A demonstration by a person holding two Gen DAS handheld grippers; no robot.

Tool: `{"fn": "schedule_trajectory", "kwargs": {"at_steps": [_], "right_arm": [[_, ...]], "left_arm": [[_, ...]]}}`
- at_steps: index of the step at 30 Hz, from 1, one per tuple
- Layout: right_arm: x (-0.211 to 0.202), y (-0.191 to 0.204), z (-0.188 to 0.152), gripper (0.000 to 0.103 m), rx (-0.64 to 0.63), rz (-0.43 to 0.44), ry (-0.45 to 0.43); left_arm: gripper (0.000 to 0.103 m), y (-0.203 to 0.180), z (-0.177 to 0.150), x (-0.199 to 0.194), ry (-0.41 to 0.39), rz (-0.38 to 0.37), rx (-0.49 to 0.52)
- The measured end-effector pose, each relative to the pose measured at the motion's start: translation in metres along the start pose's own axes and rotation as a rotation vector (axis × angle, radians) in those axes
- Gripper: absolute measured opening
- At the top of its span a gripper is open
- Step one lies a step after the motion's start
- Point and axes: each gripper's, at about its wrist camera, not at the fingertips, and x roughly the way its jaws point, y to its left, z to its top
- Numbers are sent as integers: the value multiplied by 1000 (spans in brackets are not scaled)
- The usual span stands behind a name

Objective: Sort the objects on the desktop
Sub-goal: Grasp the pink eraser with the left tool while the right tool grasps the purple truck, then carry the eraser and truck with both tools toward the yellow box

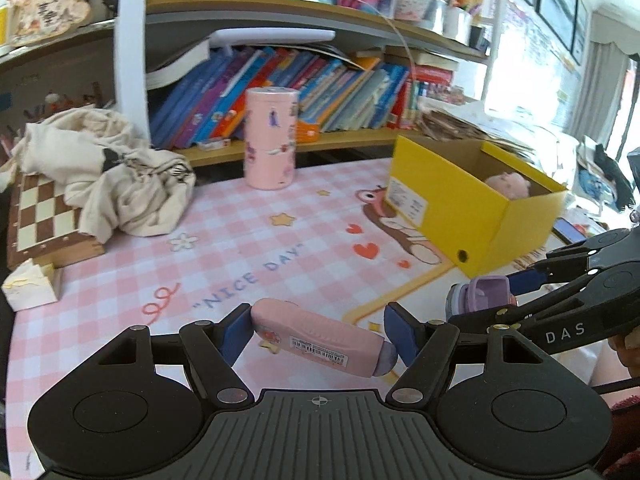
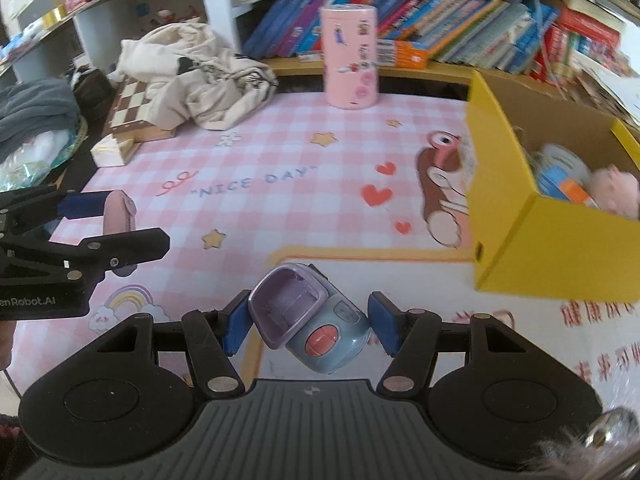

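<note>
Left claw (image 1: 316, 334) is gripping a pink case (image 1: 320, 338) end to end — pads touching. Right claw (image 2: 310, 322) is bracketing a small blue-and-purple toy (image 2: 308, 320) loosely — grip unclear.

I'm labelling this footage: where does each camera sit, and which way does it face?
Left wrist: rides the left gripper, facing the bookshelf; its fingers flank a pink oblong case; right gripper at right.
Right wrist: rides the right gripper, facing likewise, around a blue-and-lilac plastic toy; left gripper at left.
Shared: pink cylindrical tin, yellow cardboard box, pink checked mat.
</note>
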Motion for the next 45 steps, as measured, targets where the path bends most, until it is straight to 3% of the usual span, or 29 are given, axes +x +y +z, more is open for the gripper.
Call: {"fn": "schedule_trajectory", "kwargs": {"at_steps": [45], "right_arm": [[-72,-152,-60,60,166,-94,-7]], "left_arm": [[72,-157,30,38,30,-117,118]]}}
